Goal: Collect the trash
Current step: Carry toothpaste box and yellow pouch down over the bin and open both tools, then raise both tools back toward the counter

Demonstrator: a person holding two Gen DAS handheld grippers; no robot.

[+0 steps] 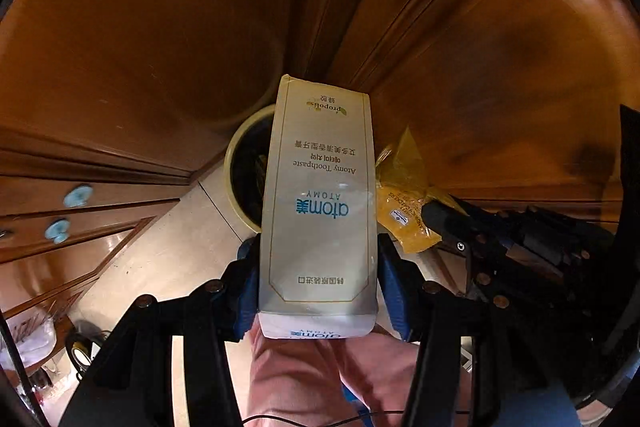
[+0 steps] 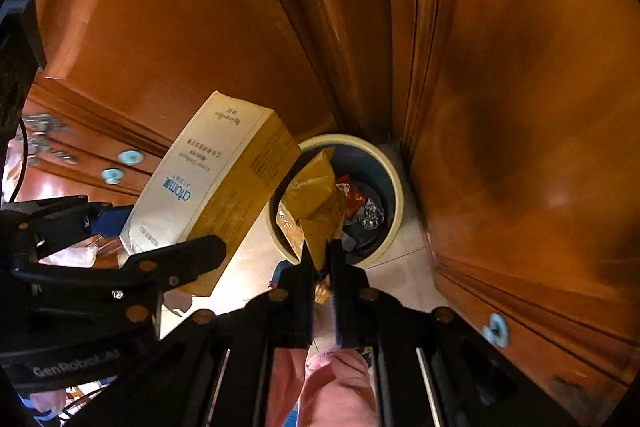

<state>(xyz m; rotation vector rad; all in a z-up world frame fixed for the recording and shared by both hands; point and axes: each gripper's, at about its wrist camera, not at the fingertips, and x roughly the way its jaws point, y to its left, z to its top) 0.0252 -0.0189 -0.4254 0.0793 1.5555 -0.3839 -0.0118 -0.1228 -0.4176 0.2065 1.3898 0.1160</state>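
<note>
The round bin [image 2: 394,187] sits in a corner, hemmed by wooden cabinet panels [image 2: 520,107] on 2 sides. Its mouth lies open from above, though the toothpaste box [image 2: 208,187] and yellow wrapper [image 2: 316,203] overhang it.

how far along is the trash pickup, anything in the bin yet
Done: the bin already holds crumpled wrappers. In hand: the left gripper clamps a toothpaste box, and the right gripper pinches a yellow plastic bag over the bin. Left: dropping both in.
</note>
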